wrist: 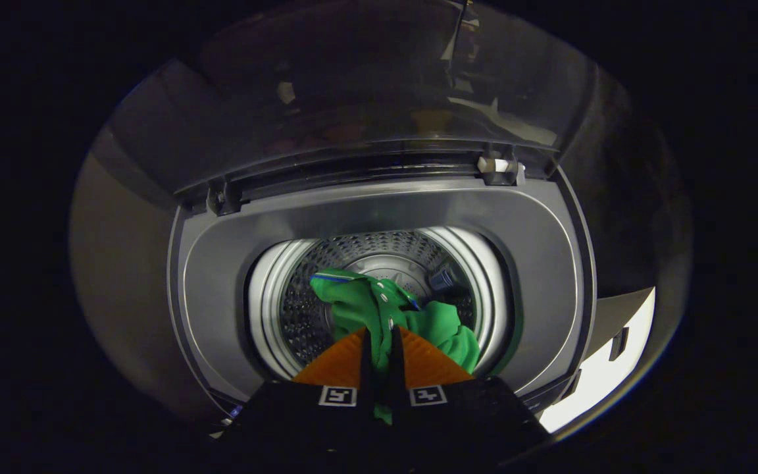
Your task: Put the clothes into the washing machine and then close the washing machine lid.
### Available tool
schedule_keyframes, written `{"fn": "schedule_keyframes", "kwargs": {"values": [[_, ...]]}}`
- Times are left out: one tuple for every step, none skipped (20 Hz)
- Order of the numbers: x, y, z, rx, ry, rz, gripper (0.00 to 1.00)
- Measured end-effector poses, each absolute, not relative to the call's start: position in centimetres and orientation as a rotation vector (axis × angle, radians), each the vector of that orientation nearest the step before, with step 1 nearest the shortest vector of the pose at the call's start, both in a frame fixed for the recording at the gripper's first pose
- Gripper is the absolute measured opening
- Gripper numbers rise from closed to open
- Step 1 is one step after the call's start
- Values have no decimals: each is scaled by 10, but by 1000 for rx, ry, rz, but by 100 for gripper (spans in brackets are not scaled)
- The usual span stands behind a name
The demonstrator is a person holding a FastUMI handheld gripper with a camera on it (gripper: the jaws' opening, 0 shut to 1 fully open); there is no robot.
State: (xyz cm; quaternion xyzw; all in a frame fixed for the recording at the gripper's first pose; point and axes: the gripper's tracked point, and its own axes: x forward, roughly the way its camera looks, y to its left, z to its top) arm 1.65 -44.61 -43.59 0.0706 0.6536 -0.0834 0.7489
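Both fingers of the gripper (379, 342) are pinching a green garment (379, 306) — dangling it over the washing machine drum (300, 309), lid (379, 85) propped open.

garment (379, 306) between claw (379, 339) fingers, over drum (300, 309), lid (379, 85) raised behind

No readable words, brand names or numbers showed anywhere. The only signs were two square black-and-white coded markers (337, 395), one on each finger of the gripper (379, 339), whose jaws were pinched on the green garment (379, 306).
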Motion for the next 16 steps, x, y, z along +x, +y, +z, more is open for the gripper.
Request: {"fn": "schedule_keyframes", "kwargs": {"values": [[21,-446,-435,147,1417,-174,19],[24,-447,-434,139,1395,-166,24],[30,-449,-433,136,1372,-174,28],[35,-449,-428,152,1351,-178,28],[36,-448,-422,158,1331,-175,42],[38,-450,-418,149,1313,-172,56],[38,-454,-415,148,1295,-172,70],[39,-458,-408,149,1280,-186,84],[39,-461,-400,153,1252,-202,98],[40,-462,-392,156,1226,-202,99],[40,-465,-382,145,1194,-200,98],[43,-468,-372,133,1159,-196,98],[42,-470,-359,121,1134,-188,99],[45,-466,-345,144,1103,-167,99],[50,-465,-331,158,1070,-164,99],[57,-469,-312,165,1036,-169,99]]}}
